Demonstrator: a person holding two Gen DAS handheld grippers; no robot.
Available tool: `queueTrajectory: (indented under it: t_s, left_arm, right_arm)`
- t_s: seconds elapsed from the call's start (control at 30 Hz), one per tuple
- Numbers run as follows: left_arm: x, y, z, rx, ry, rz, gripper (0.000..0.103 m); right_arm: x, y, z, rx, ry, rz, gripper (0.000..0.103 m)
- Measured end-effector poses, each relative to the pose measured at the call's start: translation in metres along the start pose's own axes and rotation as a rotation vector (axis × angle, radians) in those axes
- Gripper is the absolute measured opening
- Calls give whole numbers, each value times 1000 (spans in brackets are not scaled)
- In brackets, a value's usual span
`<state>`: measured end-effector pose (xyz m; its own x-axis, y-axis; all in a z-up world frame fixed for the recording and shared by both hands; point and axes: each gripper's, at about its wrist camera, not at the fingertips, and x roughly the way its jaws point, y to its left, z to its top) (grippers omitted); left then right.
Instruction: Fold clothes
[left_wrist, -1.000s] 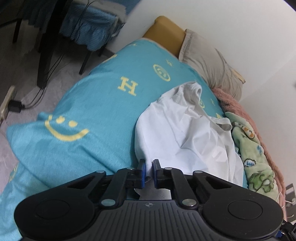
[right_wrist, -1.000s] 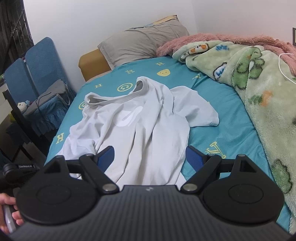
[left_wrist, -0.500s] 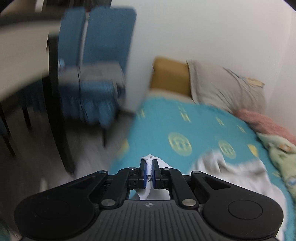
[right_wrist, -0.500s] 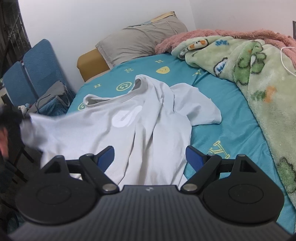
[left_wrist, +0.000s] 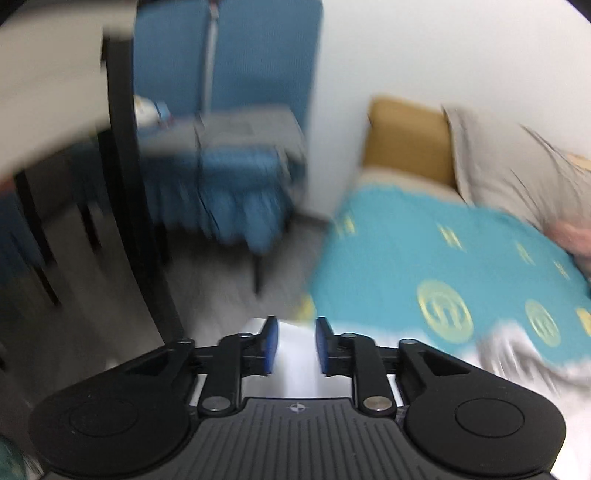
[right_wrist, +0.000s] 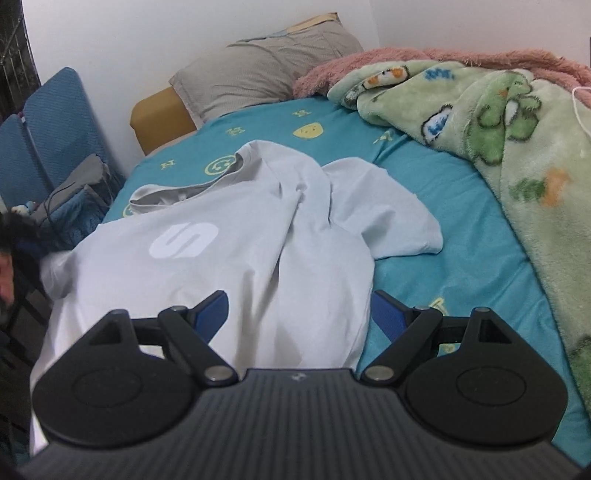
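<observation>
Jaws of the left gripper (left_wrist: 292, 345) are opening, white cloth between them but no longer pinched as it was a moment ago; the right gripper (right_wrist: 300, 313) hangs wide open over the hem. White T-shirt (right_wrist: 236, 258), drawn out leftward since a second ago, now lies flatter on the teal bed sheet (right_wrist: 461, 236). Its long axis runs near to far, collar toward the far grey pillow (right_wrist: 266, 70), right sleeve still bunched.
</observation>
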<state>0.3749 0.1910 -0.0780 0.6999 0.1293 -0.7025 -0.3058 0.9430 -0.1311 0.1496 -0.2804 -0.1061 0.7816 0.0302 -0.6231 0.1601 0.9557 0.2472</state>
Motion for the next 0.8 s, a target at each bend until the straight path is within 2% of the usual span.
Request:
queueTrajectory:
  t_s: [0.03,0.13,0.23,0.33,0.43,0.47,0.53,0.63,0.73,0.8]
  left_arm:
    - [-9,4,-12,3,41,-46,34]
    - [-55,11,-54,29,152,-158,43]
    - [-109,23,-103,58,286,-227,48]
    - [-155,32,-150,66,451,-232,48]
    - [-190,46,-184,24,550,-215,47]
    - [-199,50,-193,12,574,-198,46]
    - [-208,58,-197,-43,576,-221,44]
    - [-214,62,-199,-101,559,-227,49]
    - [-211,46,-218,-97,630,-225,49]
    - [-214,34,-225,-44,639,-219,53]
  right_arm:
    - [-1,1,0,-1,-3,5,85]
    - [-5,2,1,-5,-12,22,85]
    - [-19,4,2,-11,-40,27,85]
    - [-34,4,3,-7,-59,30,85]
    - [-51,3,0,0,-61,34,85]
    - [-57,3,-1,1,-59,37,85]
    - [-69,3,-5,-7,-60,47,85]
    - [-83,7,-10,-36,-69,50,85]
    - [-90,12,-13,-73,-76,40,85]
    - [-91,13,-15,-76,-68,34,85]
